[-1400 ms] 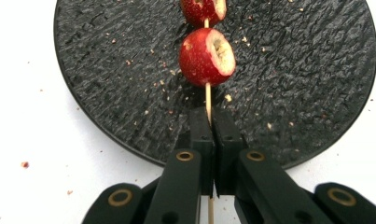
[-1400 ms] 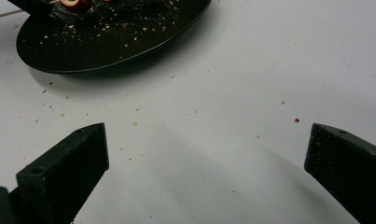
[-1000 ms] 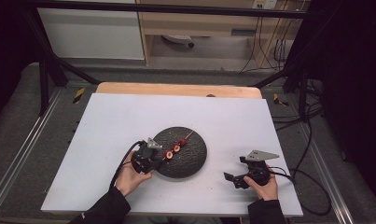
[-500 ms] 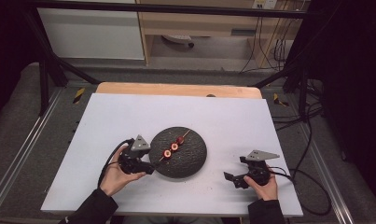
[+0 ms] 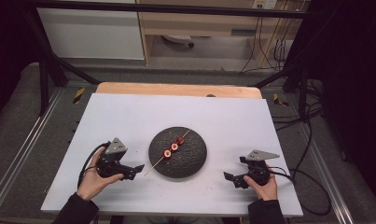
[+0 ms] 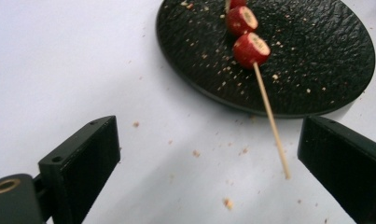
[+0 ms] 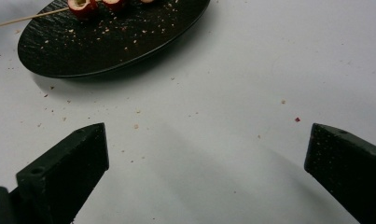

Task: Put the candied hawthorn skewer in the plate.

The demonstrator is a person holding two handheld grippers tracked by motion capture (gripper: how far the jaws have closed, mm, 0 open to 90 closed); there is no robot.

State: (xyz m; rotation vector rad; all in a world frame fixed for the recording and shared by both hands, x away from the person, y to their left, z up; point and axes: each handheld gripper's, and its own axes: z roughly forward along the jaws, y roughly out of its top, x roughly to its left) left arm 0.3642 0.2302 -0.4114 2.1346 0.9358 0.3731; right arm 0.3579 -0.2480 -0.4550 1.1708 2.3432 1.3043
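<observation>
Skewer [image 5: 170, 151] lying across plate [image 5: 195, 161] mid-worktop, bare tip jutting over near rim; left gripper [image 5: 138, 168] just beside, jaws just opened wide, nothing between; right gripper [image 5: 229, 178] idle, jaws apart. Placing step apparently finished; next likely withdrawing left gripper clear.

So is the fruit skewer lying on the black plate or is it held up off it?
Lying down: the skewer rests flat across the black plate, its bare end past the rim, clear of the open left gripper.
</observation>
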